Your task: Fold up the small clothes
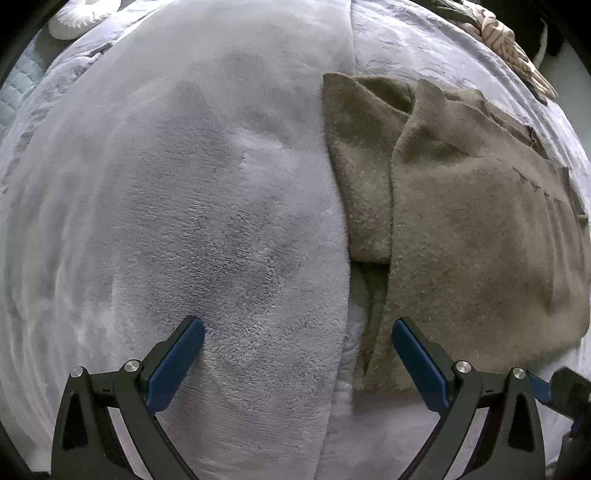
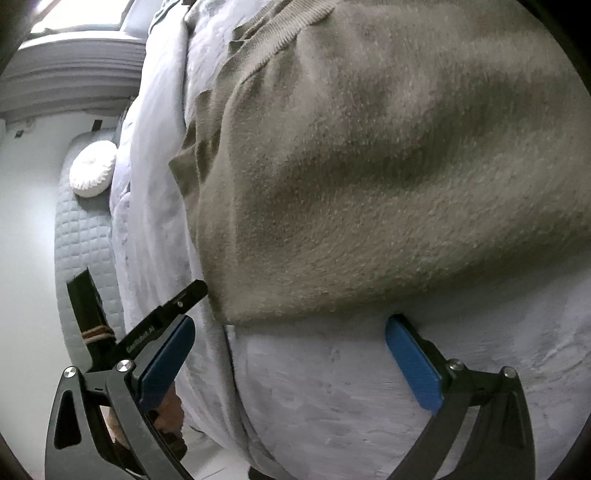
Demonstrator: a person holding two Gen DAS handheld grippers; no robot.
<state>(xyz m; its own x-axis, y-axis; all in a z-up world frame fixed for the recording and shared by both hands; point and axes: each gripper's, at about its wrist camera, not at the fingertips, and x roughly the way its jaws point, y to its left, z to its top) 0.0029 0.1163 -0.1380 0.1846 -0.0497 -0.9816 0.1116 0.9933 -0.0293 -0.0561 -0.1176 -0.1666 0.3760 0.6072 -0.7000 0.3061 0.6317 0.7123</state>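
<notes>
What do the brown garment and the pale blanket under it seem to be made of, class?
Brown garment: probably a soft brushed knit, wool-like; fuzzy matte nap and a ribbed edge.
Pale blanket: likely plush fleece; short dense pile showing brush marks and a slight sheen.

Both wrist cams close above bed, shared brown garment [image 1: 461, 221].

Soft, cool daylight fills both views, brightest at the window [image 2: 85, 11], which is blown out to white glare. Shadows are faint and diffuse. Both fisheye pictures bulge strongly, with dark vignetted corners. The grey blanket [image 1: 184, 206] smears into motion blur far from the window.
</notes>
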